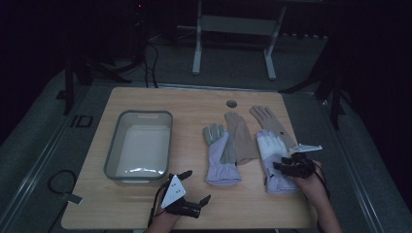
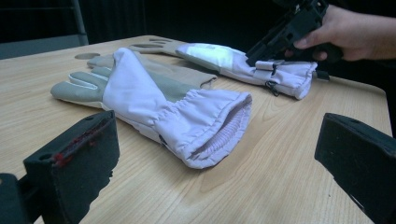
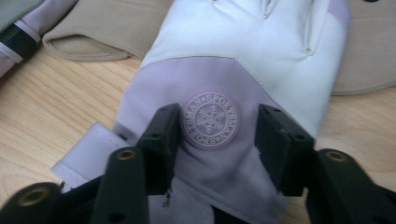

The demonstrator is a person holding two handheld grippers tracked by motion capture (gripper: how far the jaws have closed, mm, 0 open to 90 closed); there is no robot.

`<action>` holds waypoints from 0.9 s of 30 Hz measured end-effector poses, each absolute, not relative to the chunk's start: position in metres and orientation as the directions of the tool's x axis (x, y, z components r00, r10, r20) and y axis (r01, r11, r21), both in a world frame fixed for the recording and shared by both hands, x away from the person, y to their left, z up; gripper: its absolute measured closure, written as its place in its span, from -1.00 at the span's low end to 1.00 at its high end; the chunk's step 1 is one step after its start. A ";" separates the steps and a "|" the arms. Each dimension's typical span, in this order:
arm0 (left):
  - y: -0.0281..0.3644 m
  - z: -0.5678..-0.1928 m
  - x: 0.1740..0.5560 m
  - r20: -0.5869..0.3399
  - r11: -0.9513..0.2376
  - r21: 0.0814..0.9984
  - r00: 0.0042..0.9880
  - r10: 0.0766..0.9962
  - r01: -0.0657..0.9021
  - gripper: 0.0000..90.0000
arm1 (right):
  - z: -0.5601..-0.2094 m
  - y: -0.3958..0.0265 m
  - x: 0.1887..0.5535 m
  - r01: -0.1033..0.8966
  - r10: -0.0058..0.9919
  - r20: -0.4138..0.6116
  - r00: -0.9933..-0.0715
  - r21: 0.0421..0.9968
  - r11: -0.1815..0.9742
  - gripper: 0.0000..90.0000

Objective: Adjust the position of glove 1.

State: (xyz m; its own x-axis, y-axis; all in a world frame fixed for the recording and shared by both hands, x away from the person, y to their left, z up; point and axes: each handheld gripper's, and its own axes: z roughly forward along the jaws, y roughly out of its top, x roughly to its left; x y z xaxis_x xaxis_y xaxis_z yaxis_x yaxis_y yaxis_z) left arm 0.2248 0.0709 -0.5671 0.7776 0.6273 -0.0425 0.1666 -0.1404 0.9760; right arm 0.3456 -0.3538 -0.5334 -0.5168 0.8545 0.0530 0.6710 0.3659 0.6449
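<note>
Two lavender-and-white winter gloves lie on the wooden table (image 1: 145, 99). My right gripper (image 1: 284, 165) (image 3: 217, 119) is lowered onto the back of the right lavender glove (image 1: 272, 145) (image 3: 243, 42). Its jaws stand apart on either side of the round snowflake badge (image 3: 210, 120) and pinch no fabric. The left lavender glove (image 1: 221, 158) (image 2: 154, 100) lies with its gathered cuff toward me. My left gripper (image 1: 197, 185) (image 2: 218, 122) hovers open near the table's front edge, facing that cuff, with nothing between its jaws. The left gripper view also shows the right gripper (image 2: 280, 39) on the far glove.
Two tan gloves (image 1: 241, 136) (image 1: 272, 121) lie partly under the lavender ones. A grey plastic bin (image 1: 112, 150) with nothing in it stands at the left. A round hole (image 1: 231, 103) sits near the table's far edge. A metal frame (image 1: 233, 29) stands on the floor beyond.
</note>
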 end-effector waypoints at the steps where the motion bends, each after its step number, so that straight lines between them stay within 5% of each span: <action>1: 0.071 -0.567 0.225 -0.042 -0.141 0.976 0.778 0.627 0.167 -1.00 | -0.534 -0.352 0.343 0.661 0.850 0.049 -0.524 0.654 0.369 0.34; 6: 0.071 -0.567 0.225 -0.040 -0.142 0.976 0.778 0.627 0.165 -1.00 | -0.535 -0.347 0.339 0.657 0.862 0.023 -0.507 0.658 0.369 0.40; 14: 0.071 -0.567 0.225 -0.040 -0.142 0.976 0.776 0.629 0.166 -0.99 | -0.530 -0.341 0.332 0.656 0.883 -0.014 -0.468 0.665 0.358 0.74; 27: 0.070 -0.567 0.225 -0.041 -0.142 0.976 0.775 0.630 0.167 -0.99 | -0.485 -0.343 0.316 0.625 0.932 -0.002 -0.362 0.741 0.245 0.82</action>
State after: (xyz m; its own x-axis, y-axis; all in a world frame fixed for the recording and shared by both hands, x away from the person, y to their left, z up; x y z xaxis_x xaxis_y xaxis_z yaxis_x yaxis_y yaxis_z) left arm 0.2248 0.0705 -0.5670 0.7754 0.6301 -0.0413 0.1675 -0.1423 0.9756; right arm 0.3158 -0.3434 -0.4849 -0.3621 0.9322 -0.0023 0.6249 0.2445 0.7414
